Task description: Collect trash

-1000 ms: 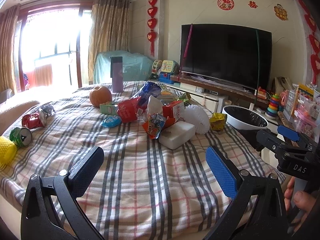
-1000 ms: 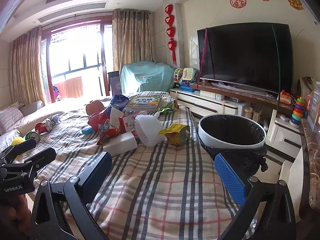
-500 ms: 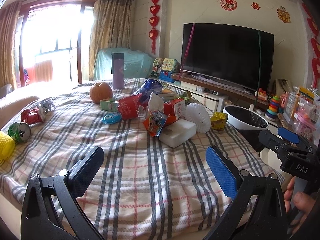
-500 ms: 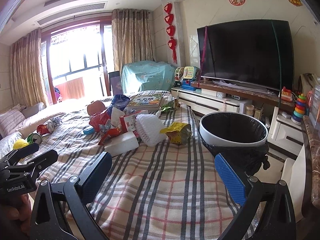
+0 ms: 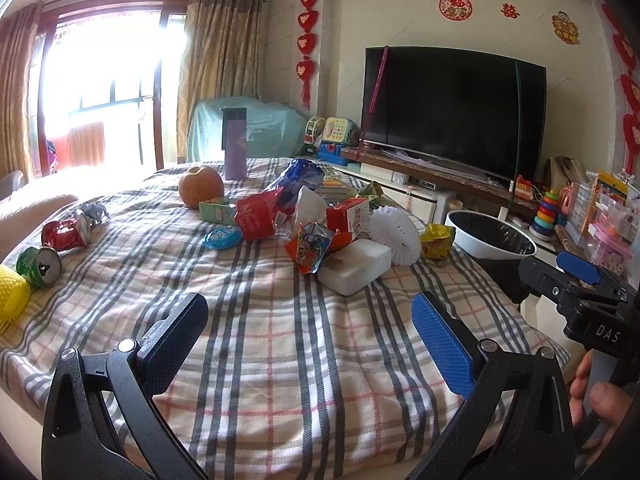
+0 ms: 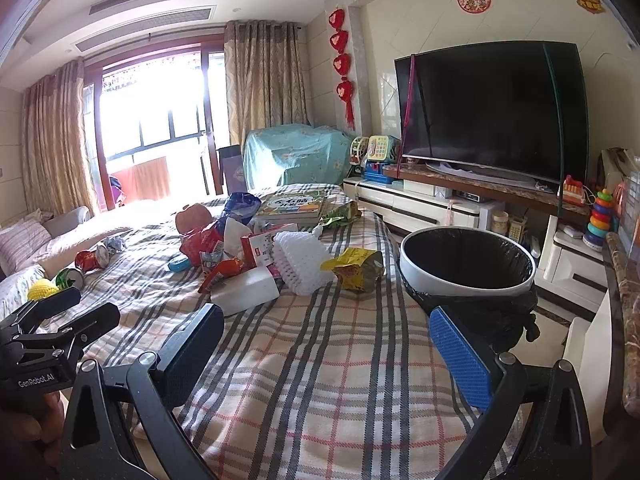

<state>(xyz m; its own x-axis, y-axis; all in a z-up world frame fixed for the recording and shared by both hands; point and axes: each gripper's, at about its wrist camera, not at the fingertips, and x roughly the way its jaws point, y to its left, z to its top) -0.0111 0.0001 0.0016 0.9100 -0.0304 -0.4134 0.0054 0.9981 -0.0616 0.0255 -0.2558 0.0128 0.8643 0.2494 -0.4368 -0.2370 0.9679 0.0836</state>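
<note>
Soft woven plaid blanket (image 5: 280, 340), crinkled glossy foil wrappers (image 5: 308, 246), white foam block (image 5: 356, 266)

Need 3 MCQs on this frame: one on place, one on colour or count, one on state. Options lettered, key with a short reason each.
1. Where does the trash bin stand?
A. Beside the bed's right edge, in front of the TV stand
B. On the checked blanket
C. Under the window

2. What colour is the snack bag nearest the bin?
A. Blue
B. Yellow
C. White

3. What state is the right gripper in?
A. Shut on a can
B. Shut on the foam block
C. Open, holding nothing

Answers:
1 A: the right wrist view shows the bin's white rim off the blanket, next to the bed, with the TV behind it.
2 B: the crumpled bag lying closest to the bin is yellow.
3 C: the jaws stand wide apart, with only blanket between them.
</note>
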